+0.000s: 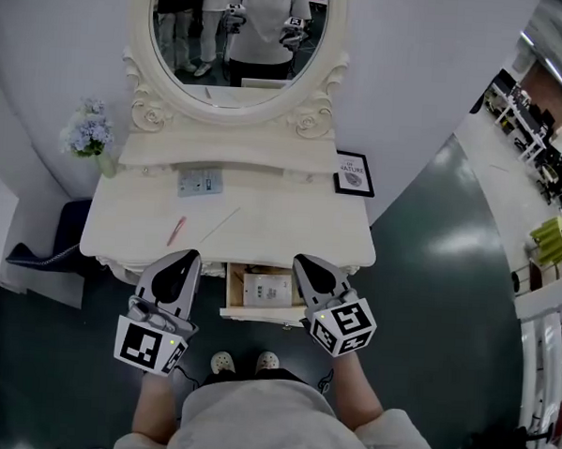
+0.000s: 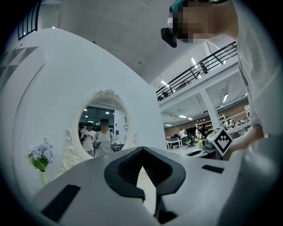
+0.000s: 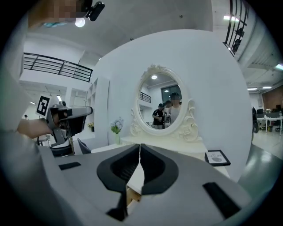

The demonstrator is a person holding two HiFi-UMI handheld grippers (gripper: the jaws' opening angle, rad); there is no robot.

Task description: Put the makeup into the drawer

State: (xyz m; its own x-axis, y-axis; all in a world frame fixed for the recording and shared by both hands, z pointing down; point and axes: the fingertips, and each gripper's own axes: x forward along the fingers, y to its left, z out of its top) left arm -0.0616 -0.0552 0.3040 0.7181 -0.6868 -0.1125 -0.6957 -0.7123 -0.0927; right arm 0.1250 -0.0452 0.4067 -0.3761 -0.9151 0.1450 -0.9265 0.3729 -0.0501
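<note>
- Step in hand: the drawer [image 1: 257,313] stands pulled out below the tabletop [image 1: 290,224], so opening looks done. Fetching the makeup comes next, as nothing is carried yet.
- Makeup: a pink stick [image 1: 176,230] lies on the tabletop, up and left of the drawer. It is just beyond the left gripper [image 1: 191,256] and well apart from the right gripper [image 1: 303,261].
- A pale flat item [image 1: 200,181] sits farther back from the drawer on the raised shelf. It may be makeup too, but it is too small to tell.
- Fingers: the left gripper [image 2: 142,150] has its tips pressed together with nothing between them. The right gripper [image 3: 139,146] is likewise clenched and empty.
- Grippers: one hangs at each side of the drawer, above its front.
- Next move, as I judge it: the left gripper is nearer the stick. It would need to part its jaws, tip down over the stick and close across its narrow width. Then it would carry the stick right to the drawer and drop it beside the box [image 1: 266,288] already inside.
- Head view only: the drawer, the box and the stick show here and in no other view.
- Gripper views: both look nearly level across the table, so they catch the mirror [image 2: 101,128] and flowers [image 2: 40,155] but miss the stick.
- Right gripper view: it adds the frame [image 3: 216,157], back and right of the drawer, and the left gripper from the side.
</note>
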